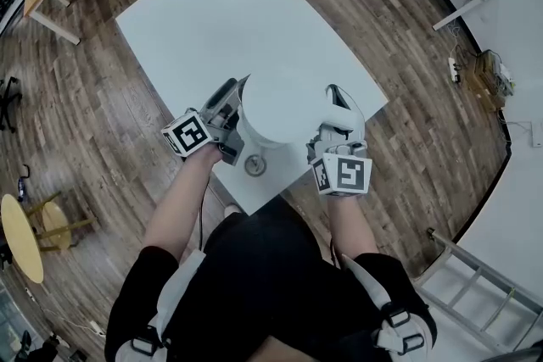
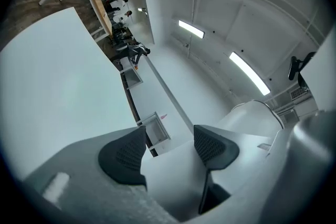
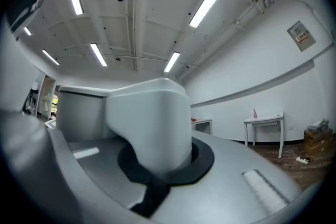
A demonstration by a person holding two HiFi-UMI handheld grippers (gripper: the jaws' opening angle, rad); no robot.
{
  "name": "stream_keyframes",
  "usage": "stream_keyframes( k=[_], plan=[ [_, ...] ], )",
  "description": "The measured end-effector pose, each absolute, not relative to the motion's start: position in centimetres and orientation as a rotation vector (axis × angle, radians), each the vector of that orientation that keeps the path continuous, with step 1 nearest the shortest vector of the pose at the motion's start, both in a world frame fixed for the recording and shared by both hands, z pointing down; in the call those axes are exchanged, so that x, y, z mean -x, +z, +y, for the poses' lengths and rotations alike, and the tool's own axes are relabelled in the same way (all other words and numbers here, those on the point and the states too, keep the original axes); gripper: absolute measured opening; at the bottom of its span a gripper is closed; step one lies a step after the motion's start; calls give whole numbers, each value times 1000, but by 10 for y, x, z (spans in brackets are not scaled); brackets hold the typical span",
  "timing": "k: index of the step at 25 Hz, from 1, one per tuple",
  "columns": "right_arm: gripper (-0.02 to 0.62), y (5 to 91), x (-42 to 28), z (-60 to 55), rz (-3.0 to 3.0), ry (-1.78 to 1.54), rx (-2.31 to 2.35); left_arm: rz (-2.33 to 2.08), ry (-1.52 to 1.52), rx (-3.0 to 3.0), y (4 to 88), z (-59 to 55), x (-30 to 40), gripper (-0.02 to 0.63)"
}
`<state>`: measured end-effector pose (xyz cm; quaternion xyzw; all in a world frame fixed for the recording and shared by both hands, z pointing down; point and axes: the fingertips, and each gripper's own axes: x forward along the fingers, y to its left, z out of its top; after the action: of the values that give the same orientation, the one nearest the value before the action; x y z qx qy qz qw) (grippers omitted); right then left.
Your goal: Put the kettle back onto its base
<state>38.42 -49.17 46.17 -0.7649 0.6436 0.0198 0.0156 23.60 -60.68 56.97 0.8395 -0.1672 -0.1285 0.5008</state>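
**Kettle in hand, base waiting just beside it**

The right tongs (image 3: 165, 162) are clamped on the kettle's white handle (image 3: 149, 123), whose thick upright bar fills the space between the two dark pads. The left tongs (image 2: 169, 150) stand apart with nothing pinched. Their dark pads (image 2: 123, 157) have only the far room showing between them, and the kettle's rounded white body rises off to their right.

From above, the kettle (image 1: 276, 108) sits between the two tongs, over the near edge of the white table (image 1: 221, 21). Its handle is on the right, in the right tongs' grip. The left tongs are close against its left flank, though I can't make out whether they actually touch it.

The small round base (image 1: 254, 166) lies on the table at the near-left of the kettle, peeping out from under its rim, between the left tongs and the table's near edge. I can't say from here whether the kettle is lifted or resting on the table.

To my eye this is the carrying step: the kettle is gripped but not yet seated. The next move calls for shifting it a little nearer and leftward until its bottom is centred over the base. Then it wants lowering straight and level so that it drops home. The open left tongs could steady the body meanwhile.
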Motion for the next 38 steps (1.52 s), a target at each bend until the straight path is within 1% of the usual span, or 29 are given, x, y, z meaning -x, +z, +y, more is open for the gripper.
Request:
stream_keyframes(
  k=[9, 10, 12, 13, 15, 18, 19, 21, 26, 38],
  plan=[
    [5, 494, -392, -499, 2015, 5, 2410, -372, -365, -1972, 571, -605, -242, 283],
    [5, 496, -391, -498, 2020, 4, 2412, -347, -387, -1956, 569, -603, -243, 255],
    [5, 501, -389, -498, 2027, 10, 2419, -306, -422, -1931, 569, -600, -244, 238],
    [5, 502, -388, -498, 2030, 14, 2422, -293, -429, -1925, 570, -598, -244, 212],
    [5, 508, -388, -498, 2039, 20, 2424, -295, -423, -1931, 577, -596, -244, 192],
    [5, 517, -388, -493, 2049, 13, 2425, -343, -362, -1971, 592, -591, -244, 108],
    [5, 520, -387, -492, 2051, 10, 2426, -355, -344, -1984, 595, -590, -243, 89],
    [5, 523, -385, -492, 2058, 7, 2426, -365, -324, -1998, 600, -589, -243, 77],
    [5, 530, -380, -495, 2093, 18, 2431, -417, -253, -2048, 614, -591, -241, 2],
    [5, 535, -377, -487, 2053, 25, 2441, -444, -243, -2092, 615, -587, -236, 2]
  ],
)
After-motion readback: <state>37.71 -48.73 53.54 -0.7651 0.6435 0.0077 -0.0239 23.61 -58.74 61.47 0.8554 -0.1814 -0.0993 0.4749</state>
